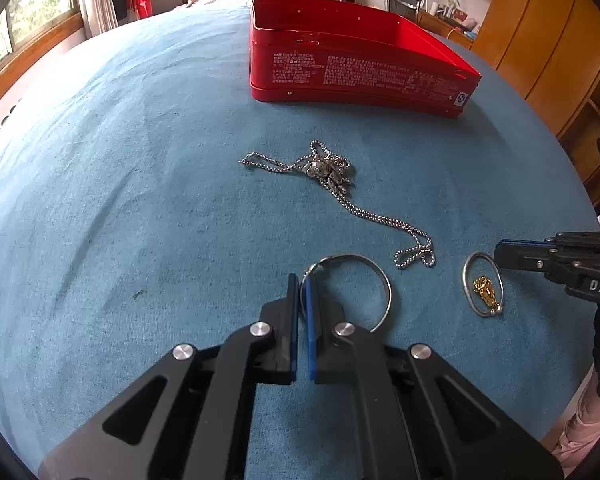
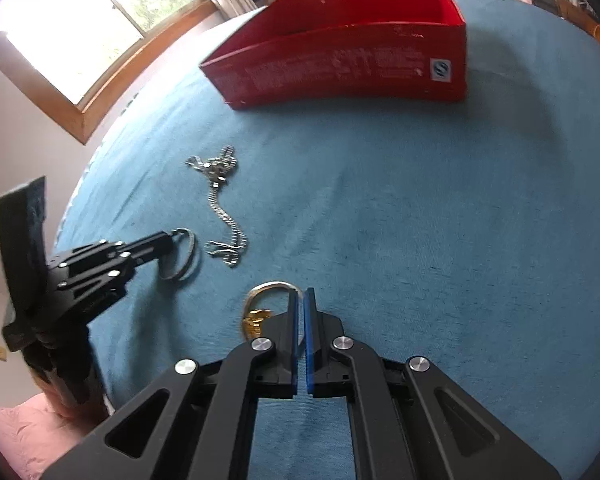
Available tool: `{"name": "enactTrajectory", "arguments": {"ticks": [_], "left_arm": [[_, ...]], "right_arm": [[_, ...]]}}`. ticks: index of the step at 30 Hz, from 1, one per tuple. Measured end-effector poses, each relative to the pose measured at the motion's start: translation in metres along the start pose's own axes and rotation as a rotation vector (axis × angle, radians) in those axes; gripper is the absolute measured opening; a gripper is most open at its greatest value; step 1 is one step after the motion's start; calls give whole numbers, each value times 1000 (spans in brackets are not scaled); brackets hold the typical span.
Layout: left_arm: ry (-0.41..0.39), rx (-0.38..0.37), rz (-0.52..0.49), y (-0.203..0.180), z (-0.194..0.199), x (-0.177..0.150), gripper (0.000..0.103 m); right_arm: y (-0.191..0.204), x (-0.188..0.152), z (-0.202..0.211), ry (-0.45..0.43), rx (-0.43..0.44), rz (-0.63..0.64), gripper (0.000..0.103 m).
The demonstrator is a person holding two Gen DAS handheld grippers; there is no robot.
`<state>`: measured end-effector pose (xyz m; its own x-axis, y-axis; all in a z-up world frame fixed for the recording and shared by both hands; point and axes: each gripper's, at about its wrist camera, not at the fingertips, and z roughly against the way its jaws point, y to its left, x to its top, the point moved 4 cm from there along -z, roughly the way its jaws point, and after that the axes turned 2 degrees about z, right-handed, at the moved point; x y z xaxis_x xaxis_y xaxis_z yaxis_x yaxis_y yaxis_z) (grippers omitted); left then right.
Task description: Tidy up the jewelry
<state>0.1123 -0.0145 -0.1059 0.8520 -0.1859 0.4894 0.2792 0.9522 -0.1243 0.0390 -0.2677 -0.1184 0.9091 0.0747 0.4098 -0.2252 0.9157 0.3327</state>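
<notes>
Both sets of jaws are pressed together, each on a thin wire bangle. Our left gripper (image 1: 303, 280) pinches the larger silver bangle (image 1: 374, 276) at its rim, the rest of the ring lying on the blue bedspread (image 1: 140, 200) at about two o'clock from the fingertips. Our right gripper (image 2: 302, 294) is closed on the rim of the smaller bangle (image 2: 266, 286), the one with the gold pendant (image 2: 254, 320) lying inside its loop at nine o'clock from the tips.

The red tin (image 1: 360, 64) sits open at twelve o'clock, well apart from both hands, and the ball-chain necklace (image 1: 332, 172) lies tangled between us and it.

What could go wrong — plenty, we judge, because both grips are on round, slick wire. Either bangle could twist in the pads and swing as we lift, or slip out altogether if the pinch is only at the very tips. On the right, we cannot tell whether the pendant is attached to the bangle or merely lying within it; if it is loose, lifting the ring leaves it behind, or drags it across the cloth. Carrying either ring low towards the tin risks snagging the necklace and pulling its chain along — a clear rise first seems wise. A drop short of the tin wall would send a bangle rolling over the soft bedspread.
</notes>
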Motion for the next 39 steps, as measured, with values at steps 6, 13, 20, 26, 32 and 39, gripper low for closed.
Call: {"name": "enactTrajectory", "arguments": {"ticks": [6,13,20,26,32,39], "left_arm": [[-2,3,-1,-1,1,-1,1],[-4,1,-1,0,1,-1,2],[-6,-3,-5,-1,1,-2,2],[-3,-13,0,1,0,0,2],[-2,-19,3,2,0,0,2],[5,-41,20,5,3,0,2]], "right_arm": [[5,-13,9,20,51,-27,7],[-6,-20,0,60,81,-135,7],[-9,-14,-6,64,102,-192,8],[-3,-10,-8,75,92,-185,14],[3,-7,-9,53,51,-137,2],[11,0,11,-20,59,-81,1]]}}
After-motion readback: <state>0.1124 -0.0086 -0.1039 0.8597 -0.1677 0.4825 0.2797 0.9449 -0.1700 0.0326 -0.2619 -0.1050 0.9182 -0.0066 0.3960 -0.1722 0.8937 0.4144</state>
